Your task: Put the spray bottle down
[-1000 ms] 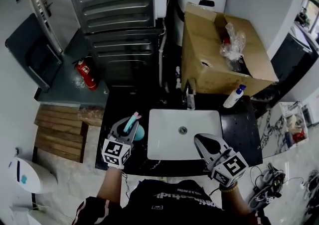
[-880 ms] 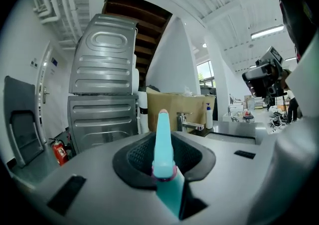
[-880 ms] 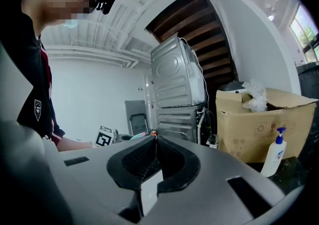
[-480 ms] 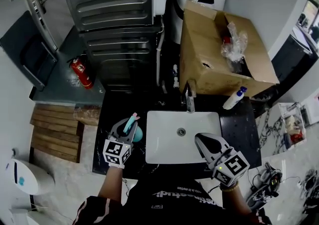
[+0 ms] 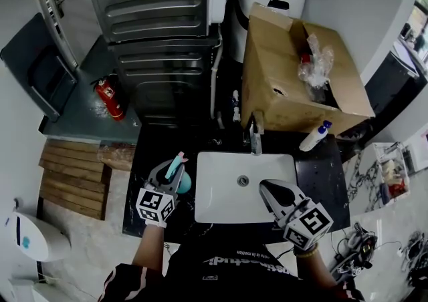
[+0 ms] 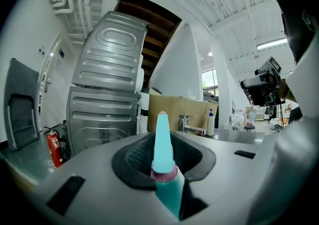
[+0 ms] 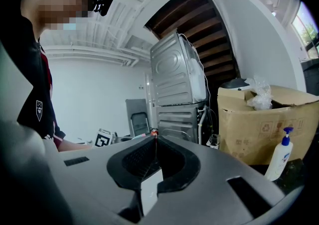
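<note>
The spray bottle (image 5: pixel 182 178) is teal with a long pale trigger and stays upright just left of the white sink (image 5: pixel 224 197), low over the black counter (image 5: pixel 322 172). My left gripper (image 5: pixel 175 164) is shut on its neck. In the left gripper view the bottle's teal top (image 6: pixel 162 147) stands between the jaws of my left gripper (image 6: pixel 162 137). Whether the bottle's base touches the counter is hidden. My right gripper (image 5: pixel 265 188) hovers over the sink's front right part, shut and empty; the right gripper view shows the tips of my right gripper (image 7: pixel 154 134) meeting.
A faucet (image 5: pixel 254 136) stands behind the sink. An open cardboard box (image 5: pixel 294 87) fills the back right, with a white pump bottle (image 5: pixel 313 135) beside it. Stacked steel machines (image 5: pixel 160 27) and a red fire extinguisher (image 5: pixel 107 97) lie beyond the counter's left.
My left gripper has sunk a little with the spray bottle beside the sink, then held still. The right gripper has shifted slightly over the basin.
</note>
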`<state>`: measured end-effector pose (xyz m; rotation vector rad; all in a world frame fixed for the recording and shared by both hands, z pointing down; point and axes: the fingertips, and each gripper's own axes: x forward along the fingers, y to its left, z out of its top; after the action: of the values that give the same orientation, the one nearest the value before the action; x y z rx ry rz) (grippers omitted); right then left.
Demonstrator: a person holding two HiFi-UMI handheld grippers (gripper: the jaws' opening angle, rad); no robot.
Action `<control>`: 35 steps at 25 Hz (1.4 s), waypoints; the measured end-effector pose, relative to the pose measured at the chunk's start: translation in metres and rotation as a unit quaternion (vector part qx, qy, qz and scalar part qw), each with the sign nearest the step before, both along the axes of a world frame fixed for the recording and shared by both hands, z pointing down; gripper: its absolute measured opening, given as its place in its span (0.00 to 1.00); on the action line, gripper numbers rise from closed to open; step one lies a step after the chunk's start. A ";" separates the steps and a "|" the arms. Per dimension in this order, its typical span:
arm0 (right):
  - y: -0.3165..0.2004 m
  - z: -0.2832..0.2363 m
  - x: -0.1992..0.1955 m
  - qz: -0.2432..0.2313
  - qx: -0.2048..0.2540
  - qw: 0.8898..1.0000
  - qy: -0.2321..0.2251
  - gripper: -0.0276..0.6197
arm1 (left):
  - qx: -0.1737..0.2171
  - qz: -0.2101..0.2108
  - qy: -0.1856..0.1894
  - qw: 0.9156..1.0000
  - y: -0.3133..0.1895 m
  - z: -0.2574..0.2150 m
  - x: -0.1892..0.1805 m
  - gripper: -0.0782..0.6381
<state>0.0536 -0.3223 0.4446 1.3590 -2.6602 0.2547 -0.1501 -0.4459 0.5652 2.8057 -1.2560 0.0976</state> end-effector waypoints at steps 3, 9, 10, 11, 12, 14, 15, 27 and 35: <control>-0.002 -0.003 -0.001 0.000 0.001 1.000 0.004 0.10 | 0.000 0.009 -0.002 1.000 0.000 -0.002 0.001 0.25; -0.008 -0.006 -0.003 0.000 0.007 1.000 0.005 0.10 | 0.022 0.030 -0.017 0.999 0.004 -0.013 0.006 0.38; -0.008 -0.005 -0.003 -0.001 0.007 1.000 0.005 0.10 | 0.028 0.029 -0.018 0.999 0.005 -0.017 0.005 0.39; -0.008 -0.004 -0.004 -0.001 0.007 1.000 0.005 0.10 | 0.037 0.026 -0.019 0.999 0.005 -0.023 0.002 0.40; -0.008 -0.004 -0.004 -0.002 0.006 1.000 0.005 0.10 | 0.047 0.021 -0.019 0.998 0.006 -0.030 -0.001 0.42; -0.009 -0.005 -0.004 -0.001 0.006 1.000 0.005 0.10 | 0.071 0.012 -0.021 0.997 0.006 -0.049 -0.008 0.45; -0.009 -0.005 -0.003 0.000 0.007 1.000 0.005 0.10 | 0.086 0.008 -0.020 0.996 0.006 -0.061 -0.011 0.45; -0.011 -0.021 0.006 0.029 0.032 0.999 -0.020 0.10 | 0.141 0.112 0.062 0.982 0.055 -0.179 0.045 0.13; -0.006 -0.018 0.010 0.054 0.035 0.998 -0.028 0.10 | 0.116 0.196 0.068 0.971 0.084 -0.173 0.099 0.13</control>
<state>0.0631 -0.3281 0.4267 1.5428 -2.6679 0.2172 -0.0510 -0.3623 0.3919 3.1588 -0.7126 -0.2335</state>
